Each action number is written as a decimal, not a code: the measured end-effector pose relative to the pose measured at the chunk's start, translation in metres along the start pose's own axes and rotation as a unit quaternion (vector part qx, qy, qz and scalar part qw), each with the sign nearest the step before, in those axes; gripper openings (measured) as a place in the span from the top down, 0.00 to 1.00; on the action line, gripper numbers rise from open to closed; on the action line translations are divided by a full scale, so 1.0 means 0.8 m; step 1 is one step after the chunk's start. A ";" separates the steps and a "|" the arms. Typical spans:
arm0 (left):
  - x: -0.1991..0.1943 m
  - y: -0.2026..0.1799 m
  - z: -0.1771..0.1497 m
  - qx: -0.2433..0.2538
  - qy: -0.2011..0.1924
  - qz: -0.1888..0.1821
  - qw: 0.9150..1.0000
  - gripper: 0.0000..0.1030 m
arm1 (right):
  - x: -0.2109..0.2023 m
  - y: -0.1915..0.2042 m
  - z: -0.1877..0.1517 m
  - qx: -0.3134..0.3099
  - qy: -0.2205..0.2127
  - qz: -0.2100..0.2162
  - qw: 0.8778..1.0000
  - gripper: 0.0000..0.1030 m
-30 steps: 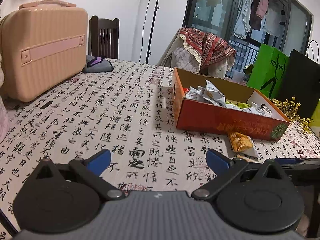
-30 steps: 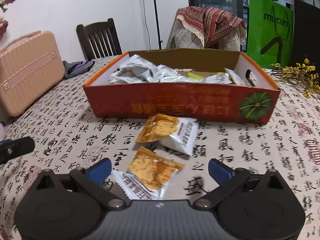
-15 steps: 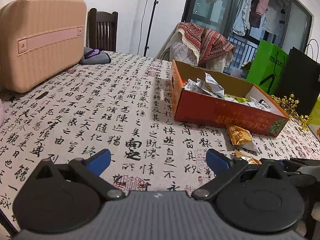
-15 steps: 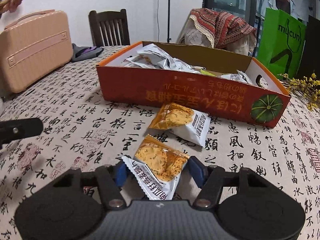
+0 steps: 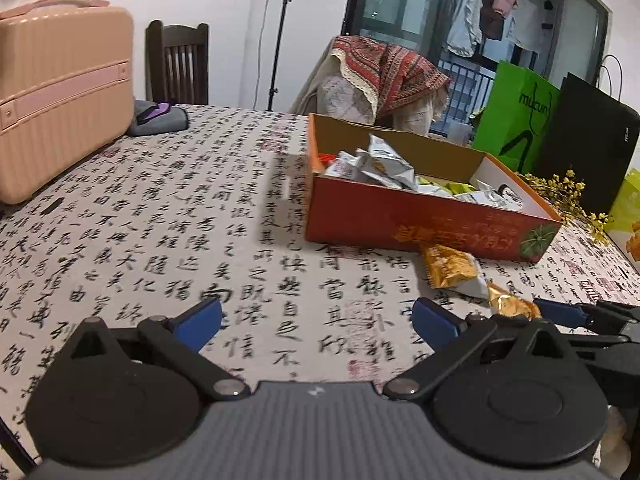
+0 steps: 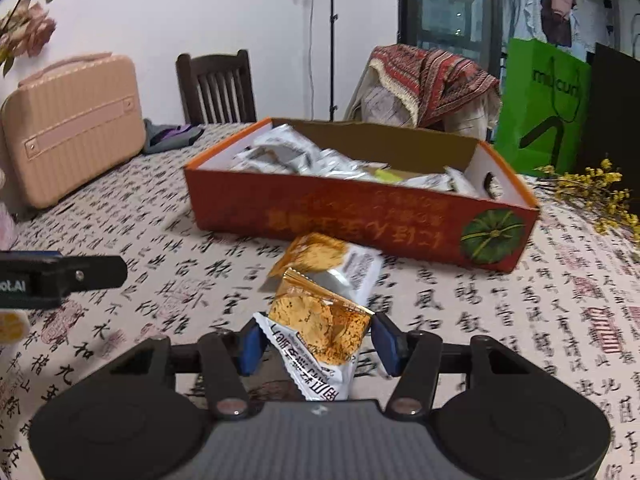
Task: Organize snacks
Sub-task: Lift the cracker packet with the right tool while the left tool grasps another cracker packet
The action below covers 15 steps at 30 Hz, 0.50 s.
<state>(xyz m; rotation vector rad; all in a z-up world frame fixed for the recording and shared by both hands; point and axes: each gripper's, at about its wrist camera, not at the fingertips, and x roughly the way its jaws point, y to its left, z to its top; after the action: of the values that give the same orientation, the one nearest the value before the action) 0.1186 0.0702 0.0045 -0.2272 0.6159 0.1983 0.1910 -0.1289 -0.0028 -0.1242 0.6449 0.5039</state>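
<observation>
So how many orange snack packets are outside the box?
2. One snack packet is held between the right gripper's fingers; the other packet lies on the tablecloth just before the orange box.

An orange box [image 6: 360, 216] with a green pumpkin print sits on the cream, black-calligraphy counter [image 6: 500, 312]; pink suitcase [image 6: 72, 124] at ten o'clock.

You have bare tablecloth [image 5: 168, 224] across frame centre-left ahead of the left gripper [image 5: 316, 322]. Orange box [image 6: 360, 216] blocks centre in the right view; a loose snack packet [image 6: 332, 260] lies just before it. Pink case [image 5: 60, 92] walls the upper left.
</observation>
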 end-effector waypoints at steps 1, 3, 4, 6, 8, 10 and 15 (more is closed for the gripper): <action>0.003 -0.005 0.001 0.002 0.001 -0.003 1.000 0.00 | -0.002 -0.006 0.000 0.003 -0.003 -0.002 1.000 0.46; 0.010 -0.016 0.004 0.008 0.006 -0.009 1.000 0.00 | -0.005 -0.019 0.001 0.011 -0.009 -0.007 1.000 0.46; 0.013 -0.021 0.005 0.012 0.008 -0.011 1.000 0.00 | -0.006 -0.025 0.000 0.016 -0.012 -0.011 1.000 0.46; 0.020 -0.035 0.007 0.021 0.012 -0.016 1.000 0.00 | -0.007 -0.040 0.000 0.026 -0.017 -0.018 0.999 0.46; 0.028 -0.051 0.010 0.032 0.017 -0.020 0.999 0.00 | -0.009 -0.056 0.000 0.036 -0.023 -0.027 0.999 0.46; 0.035 -0.064 0.015 0.042 0.019 -0.024 0.999 0.00 | -0.011 -0.071 0.001 0.045 -0.029 -0.036 0.998 0.46; 0.057 -0.098 0.030 0.063 0.029 -0.026 0.997 0.00 | -0.013 -0.113 0.003 0.070 -0.043 -0.058 0.995 0.46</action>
<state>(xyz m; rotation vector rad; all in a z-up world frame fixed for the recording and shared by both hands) 0.1880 0.0069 0.0083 -0.1272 0.6764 0.1020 0.2290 -0.2119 0.0015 -0.0084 0.5826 0.3486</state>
